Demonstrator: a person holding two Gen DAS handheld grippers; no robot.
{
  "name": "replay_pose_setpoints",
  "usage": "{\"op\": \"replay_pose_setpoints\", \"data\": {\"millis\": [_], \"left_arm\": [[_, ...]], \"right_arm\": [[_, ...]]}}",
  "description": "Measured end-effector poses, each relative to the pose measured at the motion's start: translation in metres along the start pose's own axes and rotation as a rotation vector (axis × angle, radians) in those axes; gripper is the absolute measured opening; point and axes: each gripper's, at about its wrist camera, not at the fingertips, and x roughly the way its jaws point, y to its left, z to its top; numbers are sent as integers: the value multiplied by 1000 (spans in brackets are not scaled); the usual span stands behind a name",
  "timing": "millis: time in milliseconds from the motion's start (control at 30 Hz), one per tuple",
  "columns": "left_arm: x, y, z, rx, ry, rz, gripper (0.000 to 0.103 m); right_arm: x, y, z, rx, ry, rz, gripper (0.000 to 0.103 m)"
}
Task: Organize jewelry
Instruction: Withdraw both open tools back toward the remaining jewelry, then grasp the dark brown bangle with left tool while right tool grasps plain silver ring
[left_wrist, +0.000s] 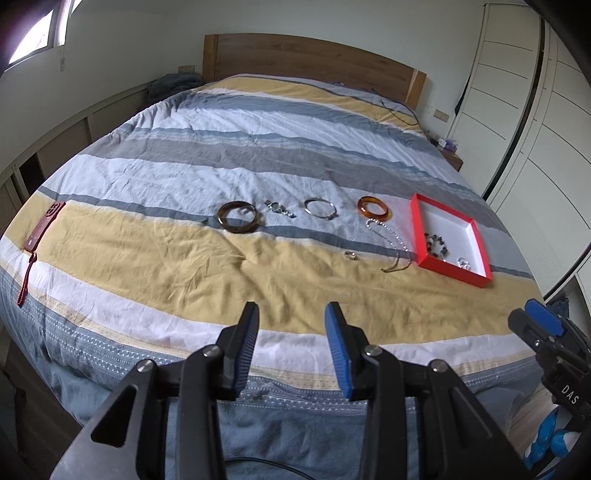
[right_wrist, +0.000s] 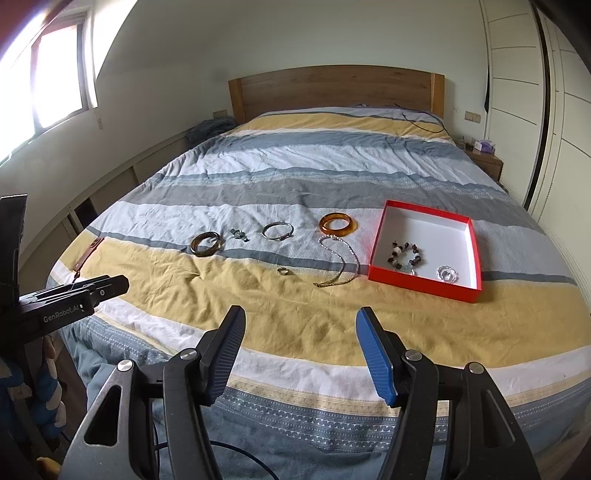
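Jewelry lies in a row on the striped bedspread: a dark brown bangle (left_wrist: 239, 218) (right_wrist: 207, 243), a small dark beaded piece (left_wrist: 277, 208) (right_wrist: 239, 234), a silver bangle (left_wrist: 320, 208) (right_wrist: 277, 230), an amber bangle (left_wrist: 373, 209) (right_wrist: 338, 225), a silver chain (left_wrist: 388, 236) (right_wrist: 341, 262) and a small ring (left_wrist: 350, 255) (right_wrist: 283, 271). A red box (left_wrist: 428, 229) (right_wrist: 380, 240) with a white floor holds a beaded bracelet (left_wrist: 436, 245) (right_wrist: 404, 256) and a clear crystal piece (left_wrist: 463, 263) (right_wrist: 447, 274). My left gripper (left_wrist: 291, 314) and right gripper (right_wrist: 300, 319) hover open and empty over the bed's near edge.
A red phone case with a strap (left_wrist: 42, 230) (right_wrist: 88, 254) lies at the bed's left side. A wooden headboard (left_wrist: 310, 59) stands at the far end, a nightstand (right_wrist: 487, 158) to its right, white wardrobe doors (right_wrist: 517, 92) along the right wall. A black cable (right_wrist: 424, 123) rests near the pillows' end.
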Motion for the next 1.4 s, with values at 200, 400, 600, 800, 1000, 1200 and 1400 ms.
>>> {"op": "replay_pose_setpoints", "data": {"millis": [200, 400, 600, 800, 1000, 1200, 1400], "left_arm": [[16, 13, -3, -25, 30, 28, 35], [32, 29, -4, -64, 52, 44, 35], [53, 36, -6, -76, 85, 57, 35], [72, 38, -9, -74, 117, 63, 35], [92, 48, -10, -87, 147, 69, 35], [115, 64, -12, -115, 189, 85, 35], [139, 83, 3, -166, 202, 89, 35]], "right_arm": [[16, -12, -6, 27, 18, 13, 62], [37, -25, -11, 58, 55, 28, 62], [61, -34, -15, 83, 99, 39, 62], [82, -38, -19, 98, 136, 48, 61], [102, -38, -20, 97, 170, 63, 57], [125, -33, -19, 87, 208, 79, 55], [155, -25, -12, 66, 251, 100, 54]]}}
